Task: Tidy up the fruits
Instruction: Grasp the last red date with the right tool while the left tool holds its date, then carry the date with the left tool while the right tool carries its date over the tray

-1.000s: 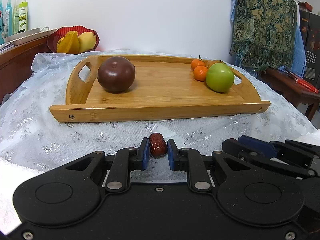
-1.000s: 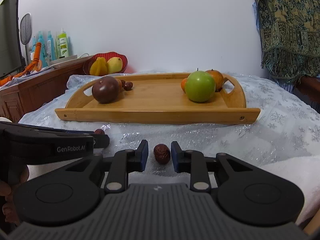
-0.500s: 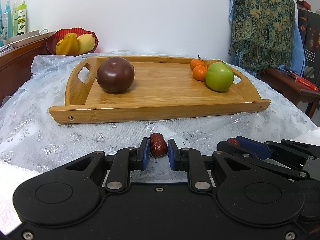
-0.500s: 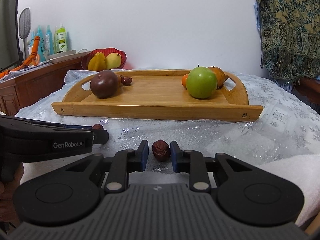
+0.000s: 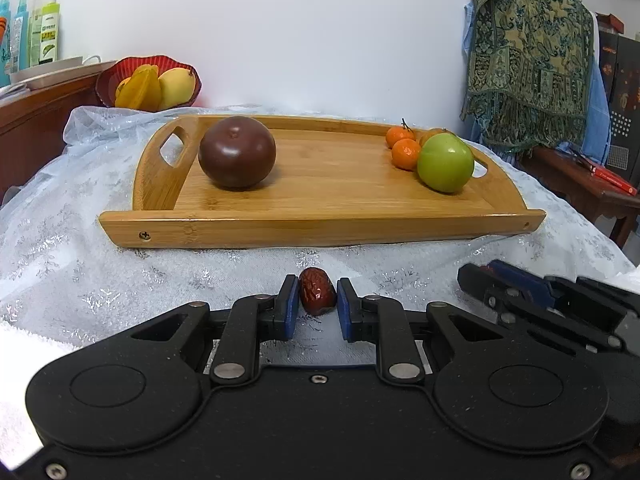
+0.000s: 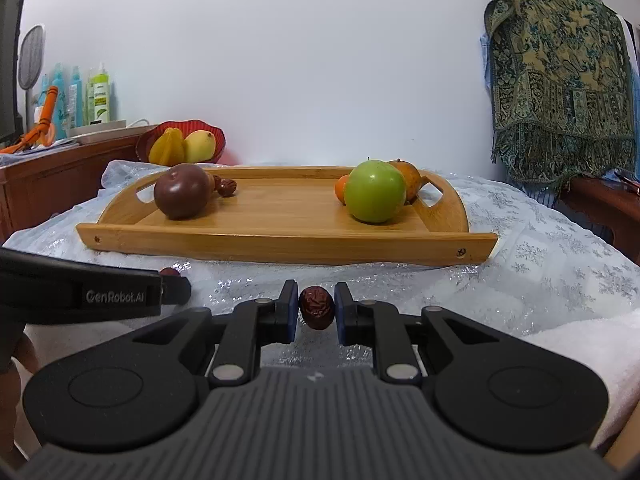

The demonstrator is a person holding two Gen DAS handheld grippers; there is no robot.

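My left gripper is shut on a wrinkled red date just above the silvery tablecloth, in front of the wooden tray. My right gripper is beside it, its jaws closing on a second red date, and the pads touch both sides of it. On the tray, a dark purple-brown fruit sits at the left. A green apple and small oranges sit at the right. In the right wrist view, more dates lie behind the dark fruit.
A red bowl of yellow fruit stands behind the tray at the back left, near bottles on a wooden cabinet. A patterned cloth hangs at the right above a low wooden table. White towelling lies along the near edge.
The right gripper's jaws have closed onto the date that lay loose between them, and its view has tipped up slightly. The left gripper still holds its date in the same place.
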